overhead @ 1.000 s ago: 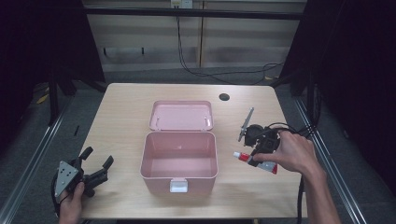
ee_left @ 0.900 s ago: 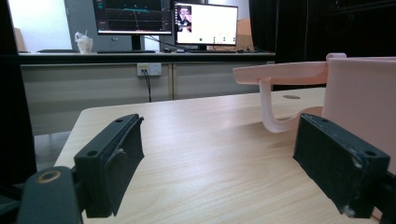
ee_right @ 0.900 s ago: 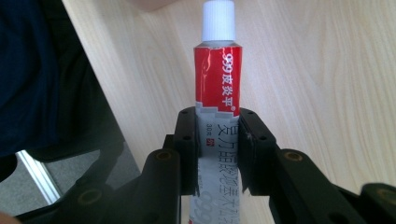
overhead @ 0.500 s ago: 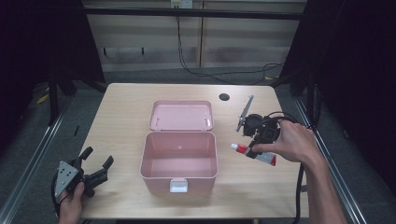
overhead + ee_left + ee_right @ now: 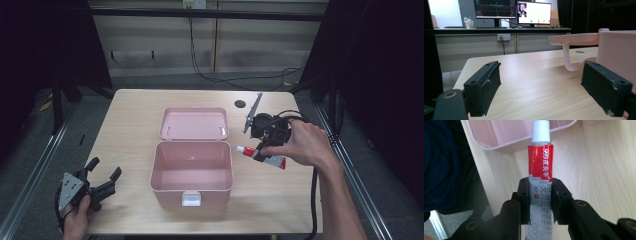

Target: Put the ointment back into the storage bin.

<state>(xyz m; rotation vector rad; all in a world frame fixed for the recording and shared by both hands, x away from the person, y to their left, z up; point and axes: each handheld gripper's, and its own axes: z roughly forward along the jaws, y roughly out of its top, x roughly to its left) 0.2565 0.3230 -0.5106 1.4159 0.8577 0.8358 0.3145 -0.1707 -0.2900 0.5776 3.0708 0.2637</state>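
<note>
The right gripper is clamped on a red and white tube with a white cap. In the right gripper view the two black jaws press on the grey lower part of the tube from both sides, and the red part with the cap sticks out beyond the jaw tips. The cap end points toward the open pink box, which lies just past the tube's cap; its rim is seen there in the right gripper view. In the high view the tube hangs above the table, a little tilted, just beside the right wall of the box. The lid of the box lies open behind it, flat.

The left gripper rests low at the near left corner of the table, well apart from the box. Its jaws stand wide apart with nothing between them. In the left gripper view the pink wall of the box is beside its right jaw.
</note>
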